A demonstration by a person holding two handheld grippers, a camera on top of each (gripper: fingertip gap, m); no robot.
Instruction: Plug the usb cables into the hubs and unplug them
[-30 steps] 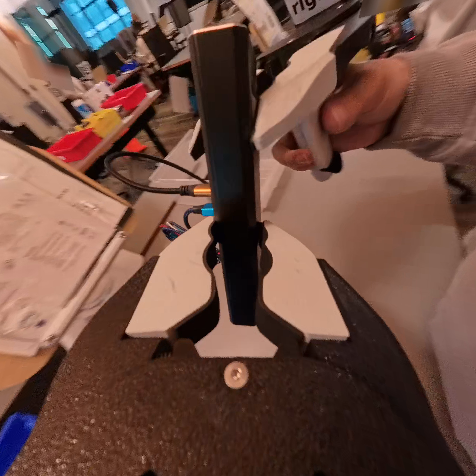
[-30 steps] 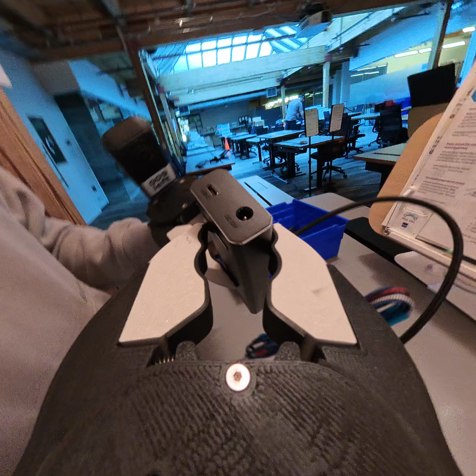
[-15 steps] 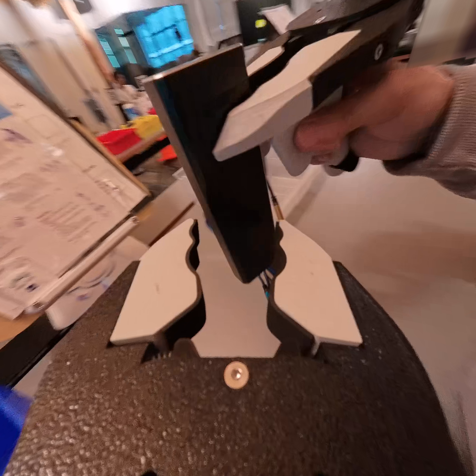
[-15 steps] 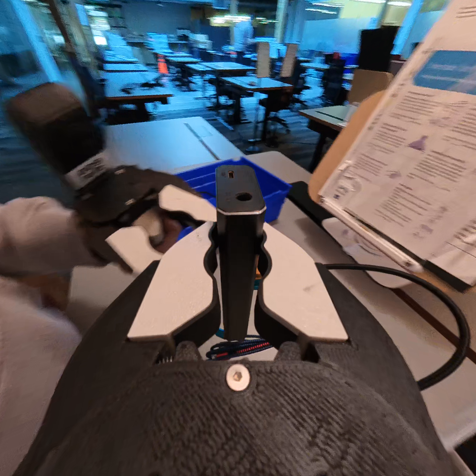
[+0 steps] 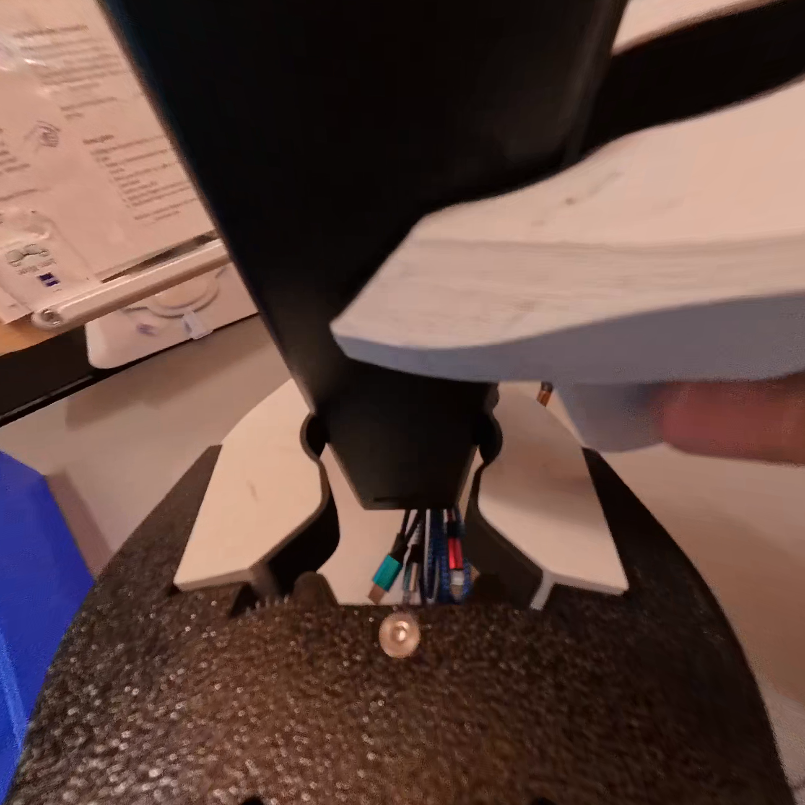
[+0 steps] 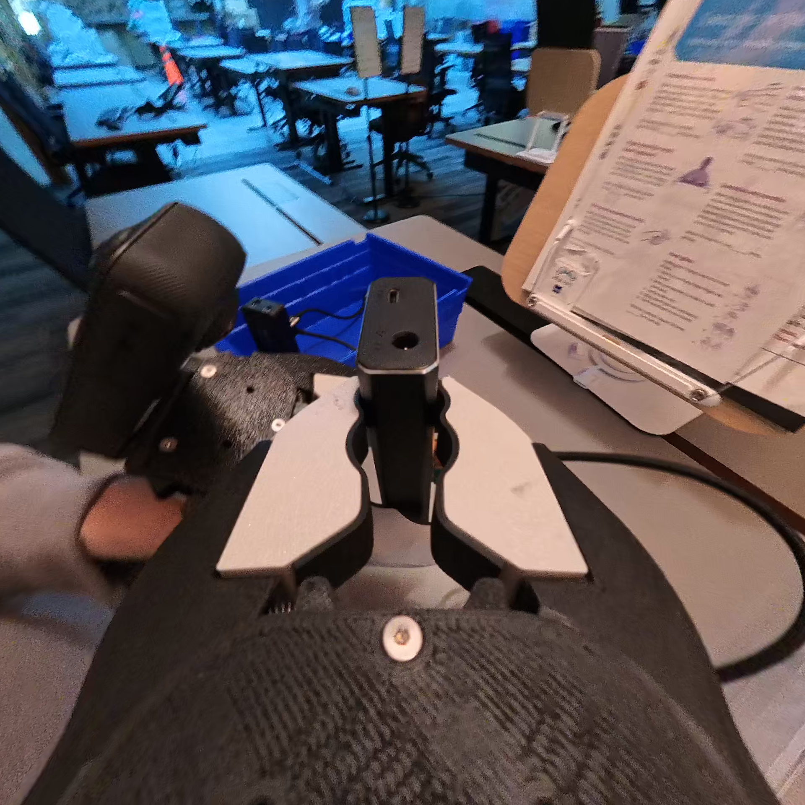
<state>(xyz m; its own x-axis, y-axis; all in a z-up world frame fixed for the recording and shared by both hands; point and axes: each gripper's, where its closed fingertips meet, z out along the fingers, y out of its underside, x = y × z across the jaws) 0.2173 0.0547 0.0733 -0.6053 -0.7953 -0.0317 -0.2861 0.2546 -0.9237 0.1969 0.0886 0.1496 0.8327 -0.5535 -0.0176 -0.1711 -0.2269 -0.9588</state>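
Left wrist view: left gripper (image 5: pixel 400 440) closed on the lower end of the black hub (image 5: pixel 348 183). Loose usb cables (image 5: pixel 429 562) with teal and red plugs lie on the tabletop (image 5: pixel 143 435) below, unplugged.

Right wrist view: right gripper (image 6: pixel 400 418) clamped on the same hub (image 6: pixel 398 383), held upright above the tabletop (image 6: pixel 514 357); visible end ports empty. A second small hub sits in the blue bin (image 6: pixel 331 283). Judgement: plugging not started on what shows.

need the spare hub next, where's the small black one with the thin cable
In the right wrist view, the small black hub lies inside the blue bin, upper left of the held hub.
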